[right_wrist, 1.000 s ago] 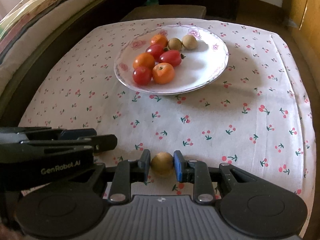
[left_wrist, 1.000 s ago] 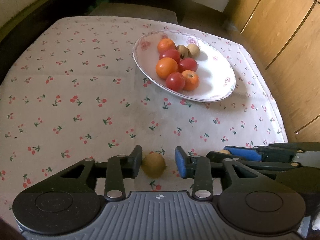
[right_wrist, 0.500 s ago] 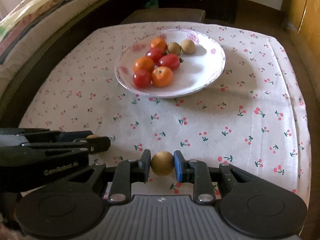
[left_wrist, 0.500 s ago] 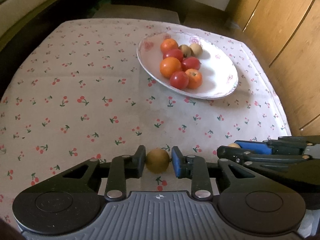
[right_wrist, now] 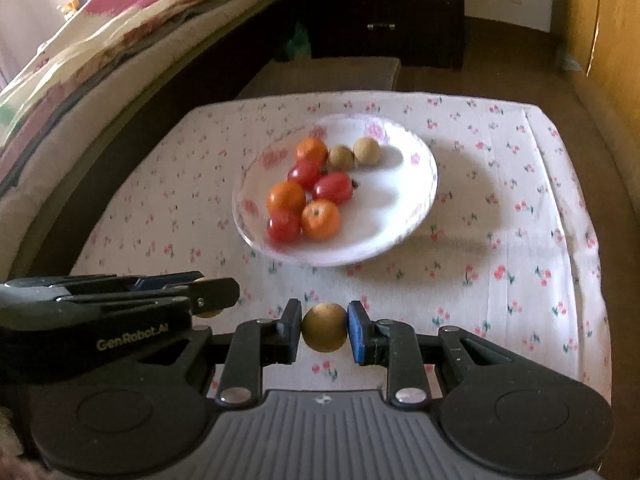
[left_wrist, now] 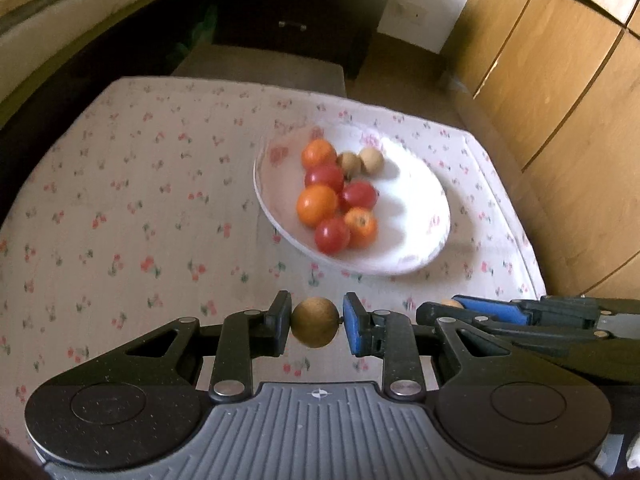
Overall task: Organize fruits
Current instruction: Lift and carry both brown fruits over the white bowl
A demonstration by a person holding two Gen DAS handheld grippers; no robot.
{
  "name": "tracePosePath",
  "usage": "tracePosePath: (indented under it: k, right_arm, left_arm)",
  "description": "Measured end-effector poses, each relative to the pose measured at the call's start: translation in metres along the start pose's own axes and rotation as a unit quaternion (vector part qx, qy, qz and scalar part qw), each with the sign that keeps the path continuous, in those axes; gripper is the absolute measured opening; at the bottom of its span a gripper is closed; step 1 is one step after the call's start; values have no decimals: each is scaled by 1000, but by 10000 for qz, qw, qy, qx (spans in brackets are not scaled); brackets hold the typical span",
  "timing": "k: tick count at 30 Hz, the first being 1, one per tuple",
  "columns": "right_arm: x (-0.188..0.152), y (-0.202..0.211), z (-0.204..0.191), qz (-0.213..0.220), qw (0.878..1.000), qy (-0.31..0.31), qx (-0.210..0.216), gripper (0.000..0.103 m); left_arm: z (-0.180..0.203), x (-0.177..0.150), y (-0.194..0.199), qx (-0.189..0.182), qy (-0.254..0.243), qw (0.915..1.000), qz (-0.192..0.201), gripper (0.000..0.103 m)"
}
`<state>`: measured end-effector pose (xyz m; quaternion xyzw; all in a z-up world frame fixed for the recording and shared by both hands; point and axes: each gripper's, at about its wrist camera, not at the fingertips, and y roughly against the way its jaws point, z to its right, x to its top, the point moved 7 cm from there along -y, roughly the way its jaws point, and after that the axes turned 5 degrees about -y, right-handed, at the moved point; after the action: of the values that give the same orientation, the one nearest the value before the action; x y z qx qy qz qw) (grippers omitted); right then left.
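The left gripper (left_wrist: 316, 328) has its two fingers pressed against the sides of a round brown fruit (left_wrist: 315, 322), pinching it between the black pad on the left and the blue pad on the right; the fruit hangs above the near part of the cherry-print tablecloth (left_wrist: 120, 208), clear of the cloth. The right gripper (right_wrist: 324, 328) is closed the same way on a second brown fruit (right_wrist: 324, 327), its pads touching both flanks; this one too sits over the near edge of the cloth. The two tools stand side by side, the right one's fingers showing at the right of the left wrist view with a sliver of its fruit between them, the left one's at the left of the right wrist view.

Farther off, toward the middle and right of the table, lies a white plate (right_wrist: 400, 216) with a pink flower pattern on its rim; on its left half sit three orange fruits (right_wrist: 320, 219) and three red tomatoes (right_wrist: 333, 188) bunched together, touching; at the far end of that cluster two more brown fruits (right_wrist: 366, 150) rest beside each other; the right half of the plate is bare white.

Beyond the table stands a dark drawer cabinet (right_wrist: 384, 12); wooden cupboard doors (left_wrist: 560, 80) line the right; a bed with a patterned cover (right_wrist: 100, 52) runs along the left.
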<state>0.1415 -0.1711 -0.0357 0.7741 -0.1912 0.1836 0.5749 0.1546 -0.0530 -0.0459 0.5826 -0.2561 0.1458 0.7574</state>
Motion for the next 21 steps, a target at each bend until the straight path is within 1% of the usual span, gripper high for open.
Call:
tracePosePath:
  k: [4, 9, 15, 19, 21]
  right_arm:
    - [16, -5, 6, 68, 10000, -48, -37, 27]
    - [34, -13, 12, 147, 9998, -94, -33, 27]
    - [45, -25, 16, 160, 9998, -97, -51, 27]
    - [51, -28, 19, 197, 9997, -135, -67, 27]
    - [54, -29, 20, 224, 9996, -136, -86, 27]
  left_arm:
    - [-4, 15, -5, -5, 63, 10000, 77, 36]
    - [-7, 28, -18, 44, 113, 9999, 72, 36]
    - [-3, 37, -33, 101, 15, 9999, 23, 36]
    - [-6, 43, -39, 126, 88, 9999, 40, 36]
    - [-6, 46, -41, 176, 49, 9998, 62, 36]
